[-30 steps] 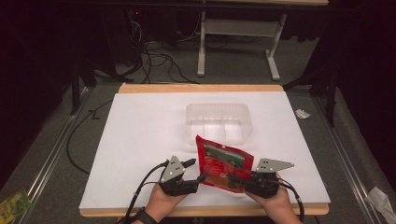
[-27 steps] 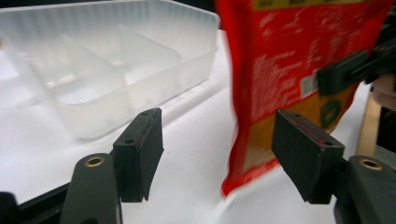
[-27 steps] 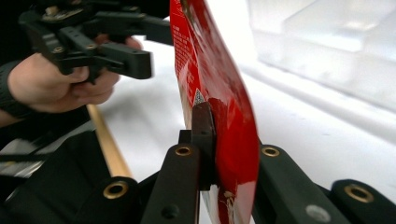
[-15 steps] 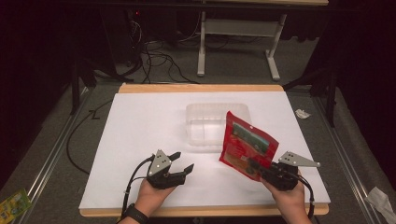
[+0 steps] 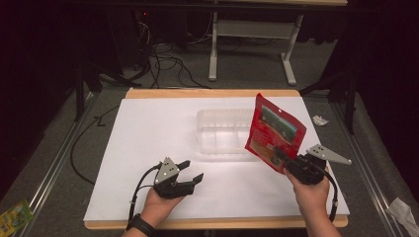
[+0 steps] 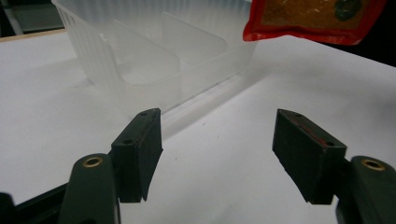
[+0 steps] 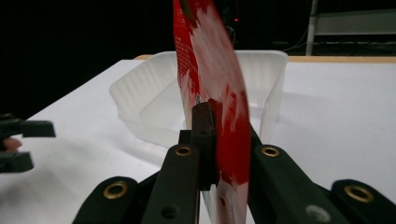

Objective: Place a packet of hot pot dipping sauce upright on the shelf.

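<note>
A red snack pouch (image 5: 274,131) stands upright in the air, pinched at its lower edge by my right gripper (image 5: 280,157), which is shut on it near the table's right front. Seen edge-on in the right gripper view, the pouch (image 7: 215,84) rises between the jaws. A clear plastic divided container (image 5: 223,131) sits mid-table just left of the pouch. My left gripper (image 5: 191,171) rests low at the front left of centre, open with nothing between its pads (image 6: 145,149). Beyond them the container (image 6: 154,51) and the pouch's bottom corner (image 6: 313,18) appear.
A white sheet (image 5: 148,148) covers the wooden-edged table. Cables lie on the floor behind, with table legs (image 5: 213,49) further back. Crumpled paper (image 5: 320,120) lies off the right edge. A green packet (image 5: 14,216) lies on the floor at bottom left.
My right gripper has carried the pouch right and up, from flat near the front centre to upright beside the container. The left gripper drew slightly left, away from the pouch.
</note>
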Demonstrator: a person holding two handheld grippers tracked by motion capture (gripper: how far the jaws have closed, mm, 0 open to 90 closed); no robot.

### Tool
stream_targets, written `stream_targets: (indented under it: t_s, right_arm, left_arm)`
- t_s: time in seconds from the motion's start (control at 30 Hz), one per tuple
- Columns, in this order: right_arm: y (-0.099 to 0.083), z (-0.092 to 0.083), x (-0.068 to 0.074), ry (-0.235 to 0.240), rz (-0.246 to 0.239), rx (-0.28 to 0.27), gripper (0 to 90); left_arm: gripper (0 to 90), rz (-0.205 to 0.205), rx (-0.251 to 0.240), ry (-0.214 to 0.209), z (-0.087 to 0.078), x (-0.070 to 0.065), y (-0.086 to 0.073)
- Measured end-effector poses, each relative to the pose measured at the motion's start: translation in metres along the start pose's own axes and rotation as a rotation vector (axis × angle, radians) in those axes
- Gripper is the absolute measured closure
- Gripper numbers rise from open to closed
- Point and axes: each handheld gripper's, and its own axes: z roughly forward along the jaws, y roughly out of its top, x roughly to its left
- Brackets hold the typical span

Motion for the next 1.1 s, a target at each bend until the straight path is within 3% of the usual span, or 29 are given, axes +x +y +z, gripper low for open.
stream_targets:
  t_s: [0.3, 0.47, 0.53, 0.7, 1.1]
  right_arm:
    - [0.023, 0.03, -0.002, -0.067, 0.017, -0.017, 85.7]
    - [0.029, 0.04, -0.005, -0.081, 0.041, -0.024, 85.7]
    - [0.034, 0.051, -0.007, -0.111, 0.049, -0.029, 85.7]
    - [0.04, 0.067, -0.01, -0.126, 0.077, -0.04, 85.7]
    - [0.046, 0.102, -0.011, -0.177, 0.088, -0.023, 85.7]
  left_arm:
    - [33.7, -0.003, -0.01, -0.006, -0.002, 0.002, 0.001]
    - [33.6, 0.003, -0.012, -0.013, -0.002, 0.001, 0.0]
    - [33.6, 0.007, -0.011, -0.015, -0.002, 0.001, 0.0]
    - [33.2, 0.019, -0.005, -0.013, -0.001, 0.001, 0.0]
    - [30.1, 0.061, -0.005, -0.019, 0.0, -0.004, -0.001]
